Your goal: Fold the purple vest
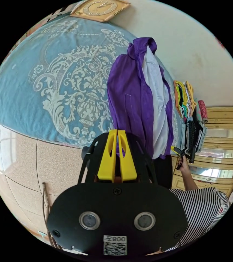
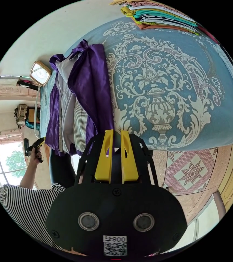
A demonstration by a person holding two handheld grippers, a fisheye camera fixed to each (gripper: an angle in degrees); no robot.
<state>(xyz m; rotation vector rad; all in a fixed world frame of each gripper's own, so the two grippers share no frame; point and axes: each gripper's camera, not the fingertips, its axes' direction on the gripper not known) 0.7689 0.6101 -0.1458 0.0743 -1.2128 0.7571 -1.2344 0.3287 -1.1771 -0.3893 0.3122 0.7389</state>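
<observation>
With both grippers' jaws pinched on the purple vest [image 1: 132,103] hanging beside the blue bedspread [image 1: 53,82], left gripper [image 1: 117,133] and right gripper [image 2: 115,135] should, I judge, lower it flat there.

The vest [image 1: 138,101] is held up between both grippers, in front of the bedspread [image 1: 53,82]. A stack of folded clothes [image 2: 160,16] is placed on the bedspread's far side, and a clock [image 1: 100,9] is seen beyond the bed.
</observation>
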